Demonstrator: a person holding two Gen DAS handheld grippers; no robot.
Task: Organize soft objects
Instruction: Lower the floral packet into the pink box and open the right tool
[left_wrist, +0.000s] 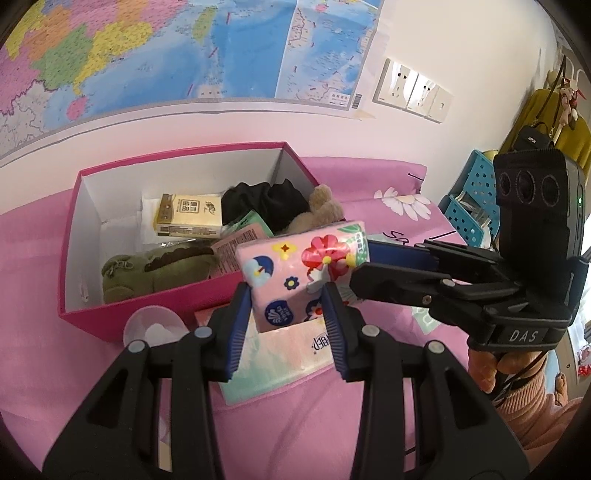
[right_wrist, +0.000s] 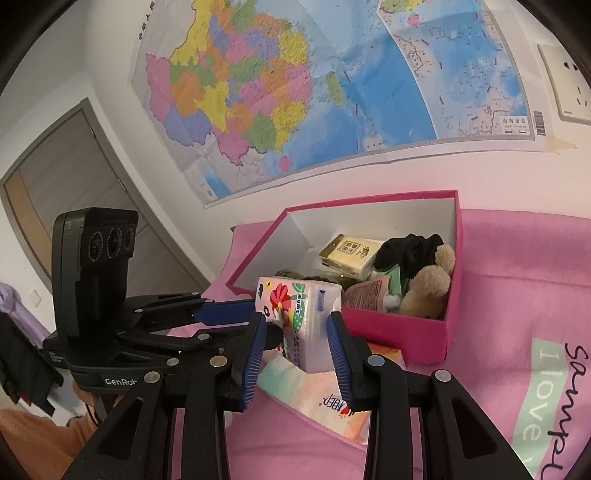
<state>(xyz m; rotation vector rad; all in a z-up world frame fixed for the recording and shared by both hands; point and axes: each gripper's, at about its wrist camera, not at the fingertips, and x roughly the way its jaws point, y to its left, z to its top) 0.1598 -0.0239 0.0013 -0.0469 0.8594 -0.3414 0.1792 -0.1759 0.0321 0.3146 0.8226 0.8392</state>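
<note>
Left wrist view: the left gripper (left_wrist: 286, 299) was seen closed on a soft pink tissue pack printed with red flowers and blue umbrellas (left_wrist: 301, 271), its two blue-padded fingers (left_wrist: 240, 325) pressed against the pack's opposite sides. The pack was held tilted, clear of the pink bedspread (left_wrist: 295, 424), just in front of the near wall of a pink cardboard box with a white interior (left_wrist: 85, 229). The right gripper (left_wrist: 364, 264) was seen reaching in from the right, with one blue finger beside the pack's right end; whether it was clamped on the pack could not be told from this view.

In the right wrist view, the same flowered pack (right_wrist: 299, 317) was seen between the right gripper's (right_wrist: 297, 336) spread fingers, with a visible gap on each side, so the claw was judged open. The left gripper (right_wrist: 236, 312) was seen entering from the left, its blue finger touching the pack.

Inside the box, a yellow-and-cream tissue packet (left_wrist: 188, 216), a bundle of black fabric (left_wrist: 266, 205), a beige plush toy (left_wrist: 319, 210) and a green plush toy (left_wrist: 147, 269) were seen. A larger pastel tissue packet (left_wrist: 284, 358) was seen lying flat on the bedspread beneath the held pack. A coloured wall map (right_wrist: 295, 92) was seen hung above the bed.
</note>
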